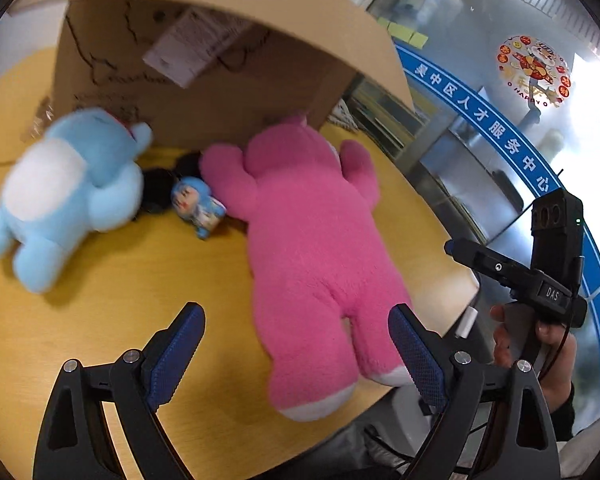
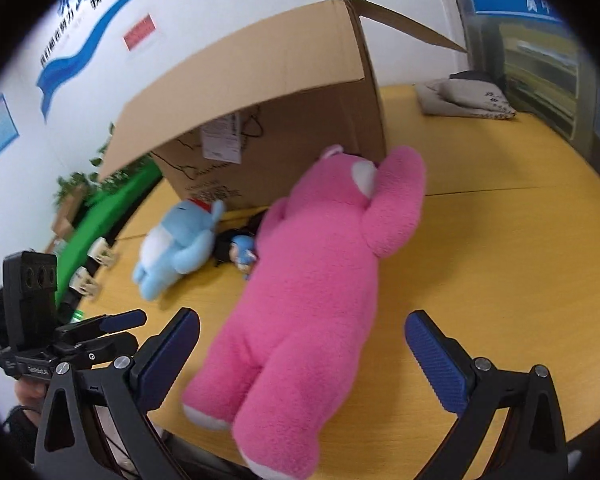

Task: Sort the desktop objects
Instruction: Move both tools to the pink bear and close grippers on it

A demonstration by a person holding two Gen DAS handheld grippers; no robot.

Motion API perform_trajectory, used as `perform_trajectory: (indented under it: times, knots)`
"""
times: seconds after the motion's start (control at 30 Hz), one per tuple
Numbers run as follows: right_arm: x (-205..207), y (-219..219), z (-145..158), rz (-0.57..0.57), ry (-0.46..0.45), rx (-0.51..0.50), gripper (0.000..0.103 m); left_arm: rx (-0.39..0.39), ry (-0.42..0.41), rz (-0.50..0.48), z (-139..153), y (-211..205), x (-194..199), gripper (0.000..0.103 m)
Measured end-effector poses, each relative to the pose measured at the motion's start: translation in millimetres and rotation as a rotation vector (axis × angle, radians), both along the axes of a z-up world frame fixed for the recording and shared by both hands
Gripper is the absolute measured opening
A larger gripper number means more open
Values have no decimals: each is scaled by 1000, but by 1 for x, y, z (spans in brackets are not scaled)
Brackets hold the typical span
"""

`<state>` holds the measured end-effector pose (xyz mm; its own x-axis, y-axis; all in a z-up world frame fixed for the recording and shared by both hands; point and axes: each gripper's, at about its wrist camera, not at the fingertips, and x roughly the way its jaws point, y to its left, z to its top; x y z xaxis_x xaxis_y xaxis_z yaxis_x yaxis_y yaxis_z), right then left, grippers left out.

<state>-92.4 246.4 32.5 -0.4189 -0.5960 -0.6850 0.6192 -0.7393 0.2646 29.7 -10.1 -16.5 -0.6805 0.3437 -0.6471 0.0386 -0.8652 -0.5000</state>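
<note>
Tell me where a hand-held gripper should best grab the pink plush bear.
Probably at the pink plush bear's legs, coming from the near table edge. It lies flat with its feet toward both open hand-held grippers, left and right, and its head against the cardboard box. The torso looks about as wide as the jaw opening.

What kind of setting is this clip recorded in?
Probably an office or public service centre: a yellow table, blue wall signage with Chinese text, and a glass door bearing a festive sticker.
</note>
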Motion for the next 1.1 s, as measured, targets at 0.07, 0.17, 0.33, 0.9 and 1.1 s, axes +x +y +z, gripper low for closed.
perform_trajectory:
  times: [0.07, 0.17, 0.33, 0.9, 1.1]
  knots:
    - [0, -3, -3, -11, 16, 39, 103, 14, -27, -8, -6, 5, -9, 95]
    - [-6, -5, -10, -12, 4, 57, 103, 17, -57, -11, -13, 13, -18, 95]
    - [-19, -8, -24, 0, -16, 67, 103, 44, -91, -15, -24, 20, -28, 95]
    - [-78, -17, -58, 69, -121, 61, 103, 87, -179, -14, -51, 32, -56, 95]
    - [-81, -29, -61, 84, -108, 87, 103, 49, -188, -1, -52, 32, -61, 95]
